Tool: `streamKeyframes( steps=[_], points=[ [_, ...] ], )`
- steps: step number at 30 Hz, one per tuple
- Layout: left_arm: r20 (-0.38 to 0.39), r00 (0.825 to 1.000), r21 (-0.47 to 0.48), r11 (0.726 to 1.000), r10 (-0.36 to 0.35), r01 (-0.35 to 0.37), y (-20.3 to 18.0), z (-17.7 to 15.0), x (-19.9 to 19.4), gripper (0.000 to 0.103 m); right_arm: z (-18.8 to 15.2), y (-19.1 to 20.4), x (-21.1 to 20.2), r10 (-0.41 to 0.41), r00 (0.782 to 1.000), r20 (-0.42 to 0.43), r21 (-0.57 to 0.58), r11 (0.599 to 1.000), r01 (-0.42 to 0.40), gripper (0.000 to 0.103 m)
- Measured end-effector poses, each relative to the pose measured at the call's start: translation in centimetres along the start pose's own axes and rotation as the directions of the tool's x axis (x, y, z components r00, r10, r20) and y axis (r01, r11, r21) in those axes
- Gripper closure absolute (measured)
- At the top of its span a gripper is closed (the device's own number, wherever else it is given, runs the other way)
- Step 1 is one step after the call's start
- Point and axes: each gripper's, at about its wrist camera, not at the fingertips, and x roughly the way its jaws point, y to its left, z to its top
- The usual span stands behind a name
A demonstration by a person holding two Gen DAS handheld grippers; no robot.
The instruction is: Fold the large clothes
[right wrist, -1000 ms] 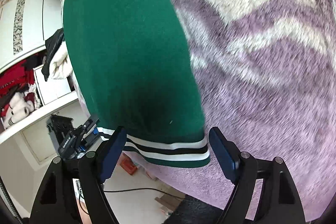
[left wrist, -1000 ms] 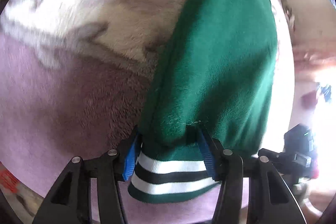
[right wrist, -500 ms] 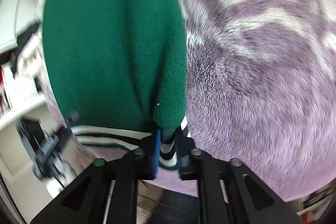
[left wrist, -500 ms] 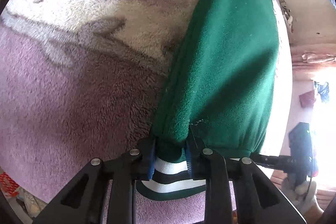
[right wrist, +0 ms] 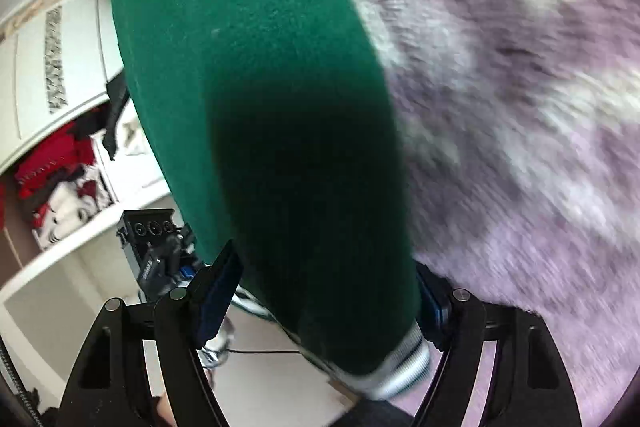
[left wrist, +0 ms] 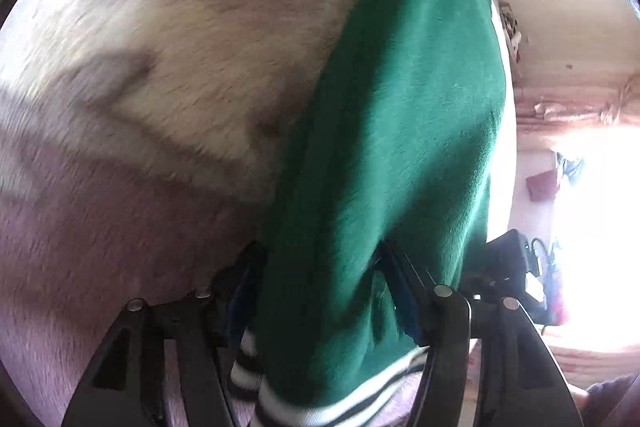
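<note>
Green garment (left wrist: 404,131): matt, felt-like fleece cloth, ribbed knit hem with white and dark stripes (right wrist: 404,367). Blanket (left wrist: 132,115): plush, shaggy pile, purple and cream. Left gripper (left wrist: 320,287) and right gripper (right wrist: 328,291): black matt plastic frames, shiny metal rivets, blue pads (right wrist: 218,291). Shelving (right wrist: 60,39): smooth white panels.

A plush purple-and-cream blanket (right wrist: 520,107) covered the surface. White shelving (right wrist: 68,251) held red and dark clothes (right wrist: 52,163) under panelled white doors (right wrist: 52,59). Glaring light from a window (left wrist: 592,211) washed over beige walls (left wrist: 568,39).
</note>
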Motion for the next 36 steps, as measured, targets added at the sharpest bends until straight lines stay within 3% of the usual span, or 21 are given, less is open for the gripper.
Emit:
streamKeyframes(
  steps=[2,3,4,5,6,8,11,15,17,21,24,26,30,31,32,33,34,36],
  points=[
    [0.029,1.0,0.016,1.0,0.003,-0.004,-0.2,0.1,-0.4,0.046,0.5,0.2,0.4,0.061,0.998,0.017,0.023,0.998,-0.061,0.024],
    [0.04,0.999,0.024,1.0,0.006,-0.007,-0.1,-0.5,-0.7,0.056,0.3,0.4,0.5,0.078,0.997,0.027,0.032,0.996,-0.079,0.025],
    [0.061,0.998,0.026,0.999,0.02,-0.022,-0.4,-0.7,-1.3,0.069,0.2,0.6,0.9,0.088,0.995,0.038,0.025,0.996,-0.089,0.052],
    [0.068,0.997,0.024,0.999,0.02,-0.022,0.1,-0.4,-0.8,0.074,0.2,0.9,1.1,0.081,0.996,0.041,0.022,0.996,-0.082,0.074],
    [0.082,0.996,0.02,1.0,0.016,-0.018,0.1,-0.5,-1.2,0.083,0.1,0.5,0.1,0.101,0.994,0.052,0.036,0.994,-0.103,0.078],
    [0.107,0.994,0.0,1.0,-0.014,0.014,-0.3,-0.9,-2.0,0.09,-0.1,1.1,0.5,0.095,0.993,0.075,0.05,0.994,-0.099,0.086],
    [0.12,0.993,0.025,1.0,-0.021,0.018,-1.9,-2.5,-4.0,0.092,-2.2,2.7,-0.1,0.082,0.992,0.1,0.054,0.995,-0.088,0.091],
    [0.051,0.999,0.027,1.0,-0.001,0.0,-1.7,-6.8,-5.8,0.092,-6.9,4.0,-1.4,0.092,0.993,0.077,0.069,0.993,-0.097,0.091],
    [-0.021,1.0,0.027,1.0,0.015,-0.014,-0.9,-9.7,-5.7,0.091,-9.6,3.5,-2.2,0.078,0.996,0.045,0.096,0.992,-0.082,0.091],
    [-0.111,0.994,-0.001,1.0,0.009,-0.009,1.2,-11.1,-3.0,0.084,-13.6,-0.7,-3.5,0.058,0.998,-0.017,0.169,0.984,-0.054,0.087],
    [-0.173,0.985,0.029,1.0,0.016,-0.011,2.4,-10.0,-0.7,0.072,-14.0,-4.2,-1.8,0.055,0.997,-0.053,0.223,0.974,-0.042,0.069],
    [-0.198,0.98,0.008,0.999,-0.03,0.032,3.0,-9.4,0.1,0.062,-13.0,-5.0,-1.1,0.013,0.997,-0.074,0.209,0.978,0.003,0.049],
    [-0.19,0.981,0.023,0.999,-0.038,0.043,2.6,-9.0,0.7,0.057,-12.5,-4.6,1.2,0.062,0.992,-0.115,0.184,0.982,-0.04,0.045],
    [-0.173,0.985,0.036,0.999,-0.021,0.028,2.2,-9.2,0.3,0.058,-12.6,-4.1,1.5,0.058,0.992,-0.108,0.177,0.983,-0.038,0.045],
    [-0.152,0.988,0.047,0.999,-0.006,0.014,1.7,-9.4,-0.3,0.06,-12.7,-3.4,2.0,0.047,0.994,-0.101,0.166,0.986,-0.03,0.059],
    [-0.141,0.99,0.055,0.998,0.0,0.008,1.4,-9.6,-0.7,0.079,-13.1,-2.7,2.1,0.037,0.995,-0.094,0.151,0.988,-0.022,0.069],
    [-0.127,0.992,0.06,0.998,0.002,0.006,1.0,-9.9,-1.8,0.089,-13.3,-1.9,2.0,0.035,0.995,-0.092,0.147,0.989,-0.022,0.08],
    [-0.098,0.995,0.089,0.996,-0.002,0.011,0.5,-10.5,-4.2,0.091,-14.5,0.0,1.4,0.038,0.996,-0.082,0.141,0.99,-0.027,0.086]
  ],
)
